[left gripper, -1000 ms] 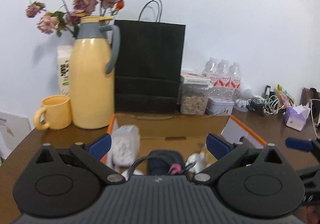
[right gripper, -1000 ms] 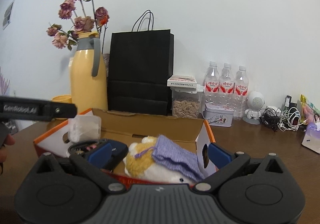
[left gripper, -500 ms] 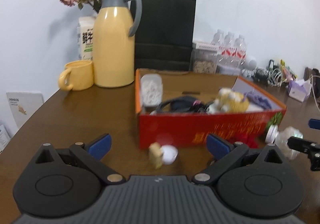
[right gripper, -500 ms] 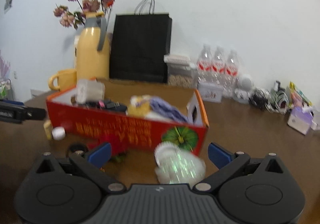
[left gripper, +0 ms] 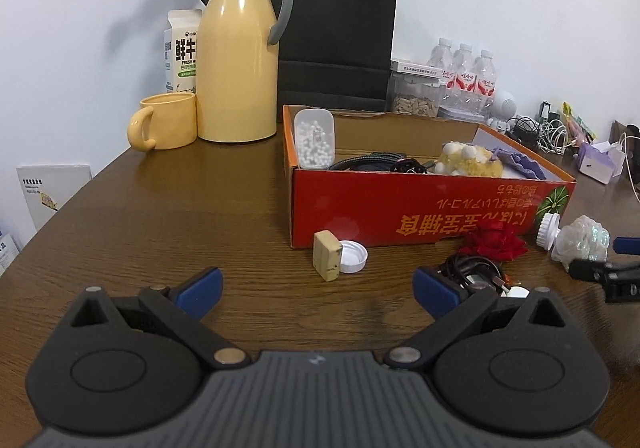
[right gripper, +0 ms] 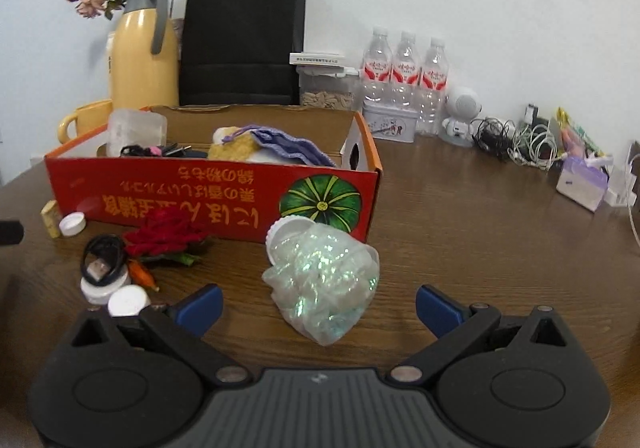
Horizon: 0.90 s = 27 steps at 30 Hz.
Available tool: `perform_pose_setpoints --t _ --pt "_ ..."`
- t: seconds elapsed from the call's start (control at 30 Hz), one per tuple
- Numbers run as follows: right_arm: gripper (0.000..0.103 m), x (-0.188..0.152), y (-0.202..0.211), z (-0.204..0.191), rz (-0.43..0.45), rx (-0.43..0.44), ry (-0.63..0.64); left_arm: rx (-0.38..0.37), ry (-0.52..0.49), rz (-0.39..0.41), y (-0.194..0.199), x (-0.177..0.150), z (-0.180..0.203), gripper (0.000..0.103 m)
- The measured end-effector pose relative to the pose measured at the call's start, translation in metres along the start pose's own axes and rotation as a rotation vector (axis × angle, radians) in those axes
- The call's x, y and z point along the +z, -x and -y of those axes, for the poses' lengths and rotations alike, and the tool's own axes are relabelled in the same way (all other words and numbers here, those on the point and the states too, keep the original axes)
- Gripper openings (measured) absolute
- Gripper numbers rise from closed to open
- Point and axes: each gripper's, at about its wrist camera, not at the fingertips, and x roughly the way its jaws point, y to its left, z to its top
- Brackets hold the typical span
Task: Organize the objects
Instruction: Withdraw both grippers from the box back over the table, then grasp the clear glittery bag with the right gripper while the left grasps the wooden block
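Observation:
A red cardboard box (left gripper: pixel 420 204) (right gripper: pixel 200 200) sits mid-table holding a clear case of white beads (left gripper: pixel 314 139), black cables, a yellow plush toy (left gripper: pixel 468 165) and a purple cloth (right gripper: pixel 288 146). In front of it lie a small tan block (left gripper: pixel 328 256), a white cap (left gripper: pixel 352 256), a red fabric rose (right gripper: pixel 164 234), a coiled black cable (right gripper: pixel 102 258) and an iridescent mesh bundle (right gripper: pixel 324 284). My left gripper (left gripper: pixel 316 288) is open, just short of the block. My right gripper (right gripper: pixel 318 306) is open, and the bundle lies between its fingers.
Along the wall stand a yellow thermos (left gripper: pixel 240 60), a yellow mug (left gripper: pixel 164 126), a milk carton (left gripper: pixel 182 48), a black paper bag (left gripper: pixel 336 40), water bottles (right gripper: pixel 404 72), a seed jar (right gripper: pixel 326 88) and tangled chargers (right gripper: pixel 516 140). A tissue pack (right gripper: pixel 580 184) lies far right.
Both grippers have pulled back from above the box and dropped low. The box front and the loose items before it have come into view.

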Motion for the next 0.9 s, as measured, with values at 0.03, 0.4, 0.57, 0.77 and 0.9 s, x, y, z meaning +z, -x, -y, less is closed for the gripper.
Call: perform_pose_setpoints --t 0.03,0.4,0.57,0.77,0.9 --pt "0.103 0.002 -0.004 0.001 -0.003 -0.004 -0.012 0.001 -0.002 -0.002 -0.001 -0.001 0.001 0.103" --pt "0.042 0.008 -0.014 0.006 0.011 0.012 -0.062 -0.007 0.022 -0.013 -0.006 -0.003 0.000 0.103" --pt "0.040 0.007 0.005 -0.005 0.137 0.006 -0.001 -0.005 0.028 -0.012 -0.006 -0.003 -0.001 0.103" --pt "0.040 0.008 0.013 -0.006 0.186 0.022 0.011 0.004 0.042 -0.021 -0.008 -0.002 -0.003 0.103" --pt "0.040 0.008 0.014 -0.005 0.193 0.035 0.006 0.016 0.059 -0.027 -0.010 -0.002 -0.006 0.103"
